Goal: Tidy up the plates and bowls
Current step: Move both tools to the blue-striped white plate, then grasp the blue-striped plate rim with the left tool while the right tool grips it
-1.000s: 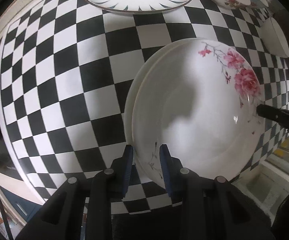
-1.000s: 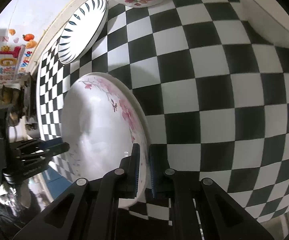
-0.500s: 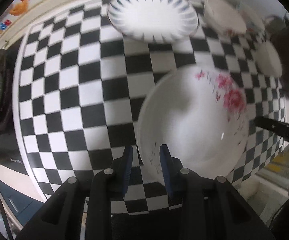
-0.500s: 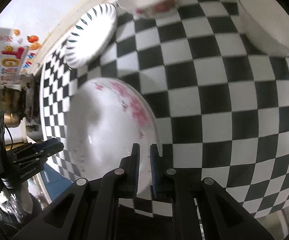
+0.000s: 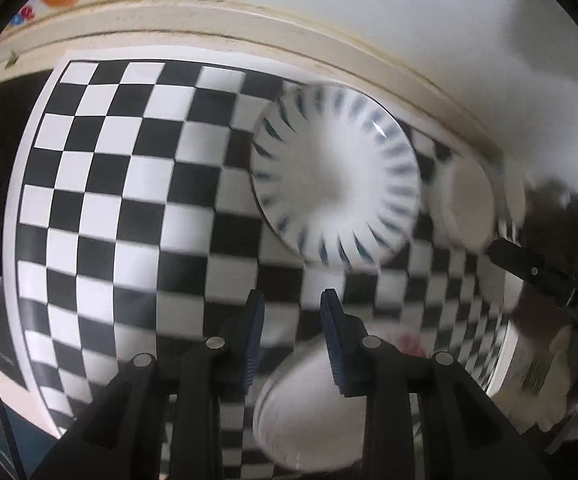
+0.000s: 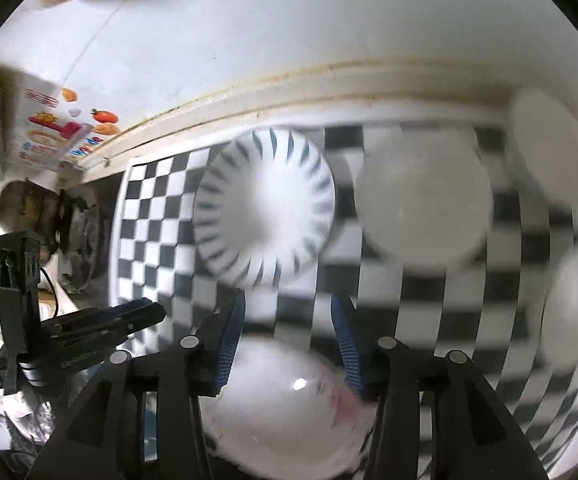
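Observation:
The pink-flowered plate [image 5: 309, 404] lies low on the checkered cloth [image 5: 101, 208], below my left gripper [image 5: 293, 320], which is open and empty above its rim. It also shows in the right wrist view [image 6: 289, 408], under my right gripper [image 6: 289, 316], open and empty. A blue-striped plate [image 5: 337, 184] sits further back near the wall; it also shows in the right wrist view [image 6: 265, 208]. Both views are blurred by motion.
White bowls stand at the right of the cloth [image 6: 425, 200], [image 6: 549, 152], [image 6: 573, 312]. One bowl [image 5: 465, 208] shows beside the striped plate. A stove with a pot [image 6: 29, 208] lies left of the cloth. The wall runs behind.
Both grippers have opened off the flowered plate's rim and lifted back and up. The plate now lies low in both views, and the wall has come into view.

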A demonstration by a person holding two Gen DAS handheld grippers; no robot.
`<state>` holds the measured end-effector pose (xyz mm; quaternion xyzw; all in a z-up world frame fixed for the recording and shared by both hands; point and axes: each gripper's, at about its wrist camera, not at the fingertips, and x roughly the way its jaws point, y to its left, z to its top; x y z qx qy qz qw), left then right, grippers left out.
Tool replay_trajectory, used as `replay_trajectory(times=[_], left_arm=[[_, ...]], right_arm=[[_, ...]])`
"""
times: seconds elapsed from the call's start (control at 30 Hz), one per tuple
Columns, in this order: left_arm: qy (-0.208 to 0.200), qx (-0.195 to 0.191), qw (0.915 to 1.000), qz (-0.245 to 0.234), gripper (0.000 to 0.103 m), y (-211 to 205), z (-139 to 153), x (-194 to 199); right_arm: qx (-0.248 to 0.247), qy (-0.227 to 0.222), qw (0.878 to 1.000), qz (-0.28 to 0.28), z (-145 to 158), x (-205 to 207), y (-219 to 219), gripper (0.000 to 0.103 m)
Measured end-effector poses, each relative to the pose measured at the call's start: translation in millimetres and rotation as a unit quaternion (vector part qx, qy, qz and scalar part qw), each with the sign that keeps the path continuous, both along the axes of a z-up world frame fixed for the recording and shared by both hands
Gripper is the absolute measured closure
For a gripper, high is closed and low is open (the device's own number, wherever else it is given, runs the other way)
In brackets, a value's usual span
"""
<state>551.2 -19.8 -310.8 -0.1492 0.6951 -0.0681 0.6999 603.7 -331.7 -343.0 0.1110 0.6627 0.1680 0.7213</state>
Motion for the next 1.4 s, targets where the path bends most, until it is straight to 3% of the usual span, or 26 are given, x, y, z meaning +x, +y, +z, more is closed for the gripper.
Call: replay_trajectory(times=[0.13,0.27,0.5,0.67,0.8,0.9,1.03,1.4], left_arm=[[0.022,-0.007,0.9989,0.04,0.076,12,-32,31],[0.031,0.002,0.9983,0.048,0.076,13,-52,48],[0.047,0.007,0.9976,0.049,0.076,11,-75,58],[0.055,-0.006,0.9974,0.046,0.076,6,-85,57],[0.048,-0.01,0.998,0.039,0.076,4,-87,60],[0.041,-0.022,0.9985,0.03,0.08,3,-86,64],[0.027,0.007,0.9995,0.015,0.08,-5,-83,62],[0.021,-0.002,0.9991,0.036,0.08,23,-72,57]], right_arm=[[-0.033,-0.016,0.999,0.034,-19,54,16,0.055],[-0.064,-0.018,0.994,0.092,-49,93,34,0.055],[-0.087,0.01,0.986,0.14,-91,122,53,0.055],[-0.096,0.03,0.983,0.153,-110,131,60,0.058],[-0.091,0.047,0.981,0.164,-121,136,63,0.066],[-0.083,0.048,0.981,0.167,-122,138,64,0.073],[-0.074,0.045,0.983,0.165,-121,139,59,0.077],[-0.053,0.051,0.985,0.157,-113,124,60,0.085]])
